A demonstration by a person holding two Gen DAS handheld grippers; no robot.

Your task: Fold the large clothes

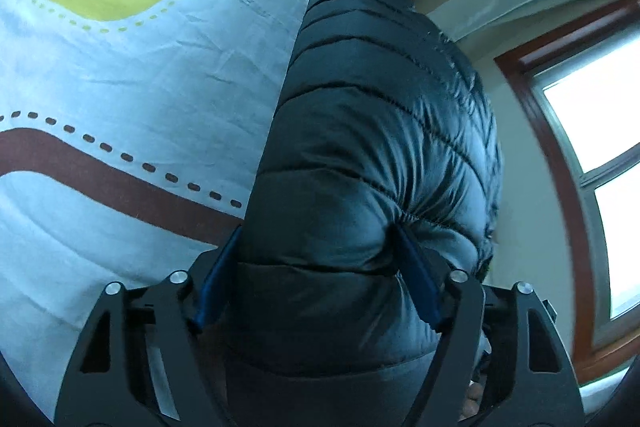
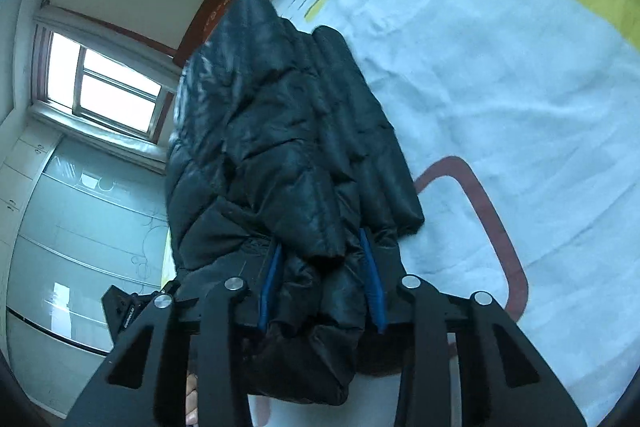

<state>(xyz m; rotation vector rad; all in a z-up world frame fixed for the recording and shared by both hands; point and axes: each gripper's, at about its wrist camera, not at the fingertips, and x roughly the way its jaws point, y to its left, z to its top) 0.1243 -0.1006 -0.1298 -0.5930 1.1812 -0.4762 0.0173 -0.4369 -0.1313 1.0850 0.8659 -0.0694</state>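
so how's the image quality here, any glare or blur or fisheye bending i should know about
Left wrist view: window blown out white with a smeared frame, bedsheet lines bowed by the lens, dark corners; puffer jacket sharp, glossy highlights, clamped in the left gripper. Right wrist view: window overexposed, jacket's far end soft and greyish, right gripper crisp.

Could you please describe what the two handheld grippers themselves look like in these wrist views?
Both look alike: the left gripper and the right gripper have matte black angular linkage arms with triangular cut-outs, round silver pivot bolts at the joints, and thin blue pads lining the jaws. No cables or sleeves show.
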